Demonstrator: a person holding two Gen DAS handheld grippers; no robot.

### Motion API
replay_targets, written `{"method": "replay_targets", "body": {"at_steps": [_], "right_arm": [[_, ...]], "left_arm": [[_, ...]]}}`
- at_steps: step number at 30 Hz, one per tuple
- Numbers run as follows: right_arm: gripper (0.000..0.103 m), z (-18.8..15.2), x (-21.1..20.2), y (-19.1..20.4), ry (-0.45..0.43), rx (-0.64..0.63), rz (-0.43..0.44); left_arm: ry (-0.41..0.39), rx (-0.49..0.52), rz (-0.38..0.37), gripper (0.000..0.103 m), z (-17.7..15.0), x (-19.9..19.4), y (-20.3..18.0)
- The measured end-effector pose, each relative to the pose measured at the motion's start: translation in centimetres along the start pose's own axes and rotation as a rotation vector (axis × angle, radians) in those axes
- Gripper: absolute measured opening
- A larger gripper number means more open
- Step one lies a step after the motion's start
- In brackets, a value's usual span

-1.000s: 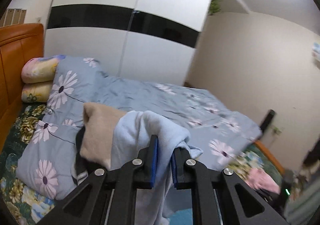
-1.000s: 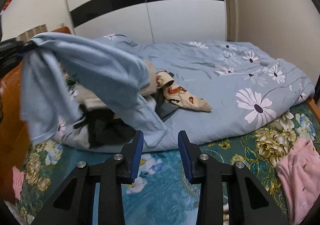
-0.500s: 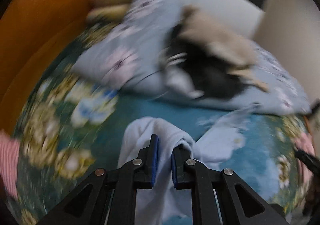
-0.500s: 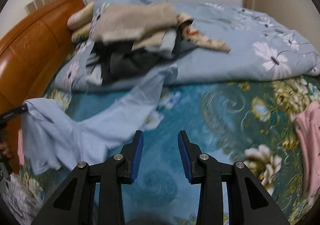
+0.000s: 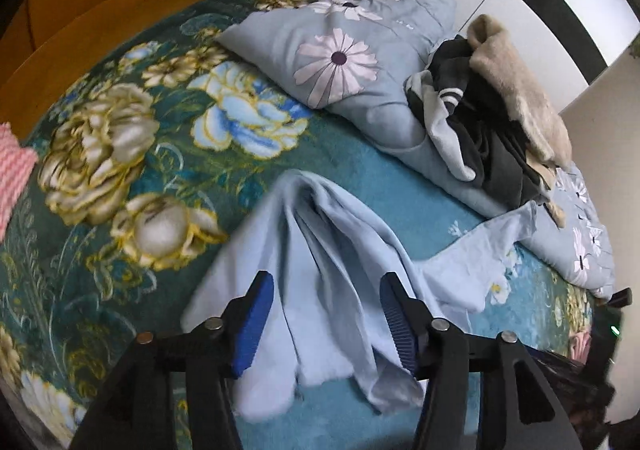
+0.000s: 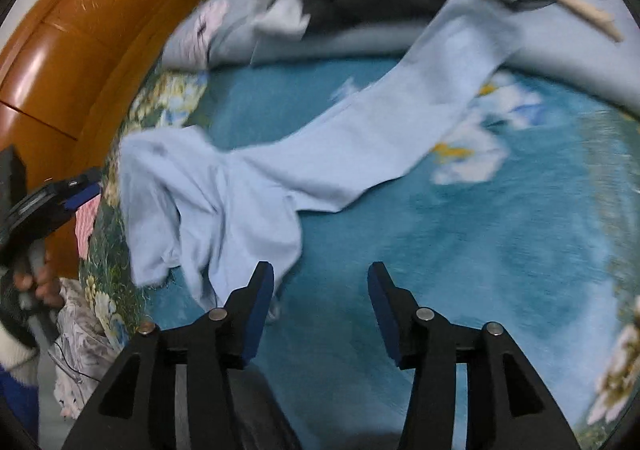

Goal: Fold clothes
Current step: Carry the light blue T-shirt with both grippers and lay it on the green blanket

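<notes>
With both sets of jaws spread and nothing between them, I hold the left gripper (image 5: 326, 314) just above the bunched end of the garment (image 5: 320, 246) and the right gripper (image 6: 320, 298) beside its near edge, over bare blanket (image 6: 460, 250). The garment, pale blue and thin, lies crumpled on the teal floral blanket; one long panel (image 6: 400, 122) stretches away from the bunched end until its far tip rests against the duvet (image 5: 360, 50). On that duvet sits a pile (image 5: 492, 110) of dark, grey and tan clothes, apart from the piece in hand except perhaps at that tip. I judge the cloth light, limp and not slippery: it will sag from any single hold and keep no shape, so it wants two holds, well apart, on a hem or on corners. The folds under the left gripper look several layers deep; I would pinch one outer edge only, the right taking the free edge (image 6: 288, 250) nearest it, then draw the piece flat. The headboard (image 6: 80, 50) bounds the far side.
</notes>
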State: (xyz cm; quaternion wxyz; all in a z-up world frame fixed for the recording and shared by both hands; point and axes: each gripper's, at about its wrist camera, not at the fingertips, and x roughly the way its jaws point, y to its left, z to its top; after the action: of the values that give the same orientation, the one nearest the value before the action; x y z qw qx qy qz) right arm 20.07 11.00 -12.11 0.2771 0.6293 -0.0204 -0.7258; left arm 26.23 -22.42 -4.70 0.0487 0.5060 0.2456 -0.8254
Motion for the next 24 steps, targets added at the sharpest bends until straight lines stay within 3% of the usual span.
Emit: {"method": "replay_targets", "body": {"at_steps": [4,8,9,11,17,18,21,24], "right_arm": [[0.050,1.4,3.6,0.7,0.062,0.047,0.037],[0.048,2.1,6.3,0.2,0.117,0.159,0.028],[0.043,2.2,6.6,0.1,0.128,0.186,0.034],[0.007,2.3,6.8,-0.2,0.145,0.237,0.067],[0.003,3.5,2.5,-0.9,-0.001,0.286,0.118],[0.003,3.7,1.5,-1.0,-0.030,0.287,0.125],[0.003,4.7,-1.6,-0.7,-0.108,0.273,0.147],[0.002,5.3,-4.7,0.6,-0.175,0.227,0.162]], "left_arm": [[0.094,0.032,-0.089,0.063,-2.8,1.6,-2.2],[0.197,0.060,-0.131,0.063,-4.5,4.8,-4.8],[0.231,0.055,-0.134,0.063,-4.7,5.7,-5.2],[0.289,0.046,-0.135,0.063,-5.0,7.2,-5.8],[0.394,-0.014,-0.158,0.061,-6.2,9.2,-6.1],[0.397,-0.014,-0.154,0.056,-6.3,9.3,-6.2],[0.400,-0.006,-0.136,0.012,-6.4,9.7,-6.5],[0.387,-0.004,-0.125,0.004,-6.3,9.6,-6.6]]}}
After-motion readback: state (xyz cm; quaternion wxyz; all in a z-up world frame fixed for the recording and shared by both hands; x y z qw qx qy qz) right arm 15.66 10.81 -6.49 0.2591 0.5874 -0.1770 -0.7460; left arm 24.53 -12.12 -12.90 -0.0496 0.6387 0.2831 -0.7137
